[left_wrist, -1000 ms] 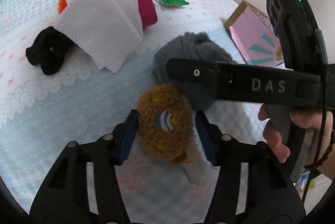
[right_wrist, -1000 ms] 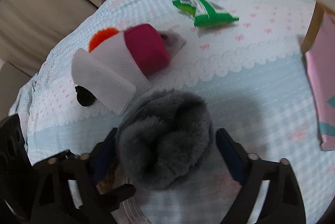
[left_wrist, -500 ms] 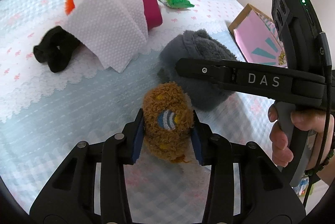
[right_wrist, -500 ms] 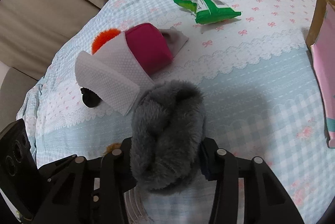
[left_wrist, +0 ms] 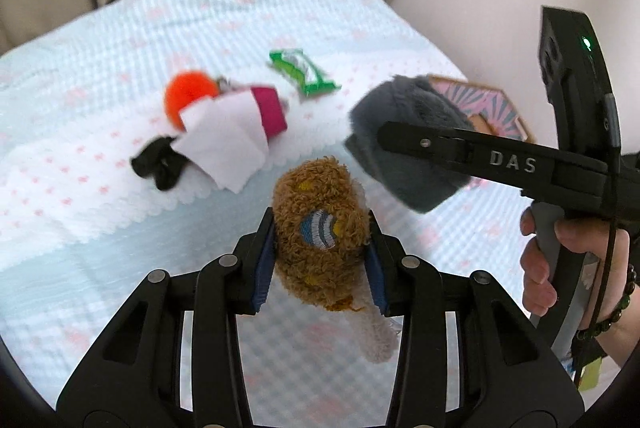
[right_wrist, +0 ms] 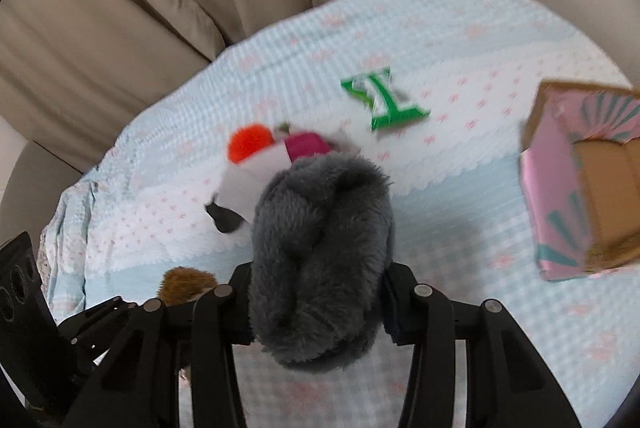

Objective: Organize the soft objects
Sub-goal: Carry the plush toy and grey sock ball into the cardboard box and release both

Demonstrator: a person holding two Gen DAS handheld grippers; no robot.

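While both grippers hang above the bed (left_wrist: 100, 40), we carry one soft thing in each. Our left gripper (left_wrist: 320, 252) has its jaws clenched on a brown curly plush toy (left_wrist: 320, 224), whose pale tail end droops below the pads. Our right gripper (right_wrist: 316, 300) has its jaws squeezed around a grey fluffy bundle (right_wrist: 320, 240), lifted clear of the bedspread.

The rest lies toward the far side of the bed: an orange pom-pom (left_wrist: 190, 96), a magenta piece (left_wrist: 272, 110) half under a white cloth (left_wrist: 224, 144), a black fabric item (left_wrist: 158, 164) touching that cloth, and a green packet (left_wrist: 304, 70) nearer the far edge. An open pink box (right_wrist: 588, 180) sits at the right edge of the bed.

We judge the step in hand to be the carry, with both loads picked up and not yet placed. The box looks the likely destination, though that is a guess. The next move calls for swinging the grey bundle over the opening before letting go, keeping the two grippers from crossing.
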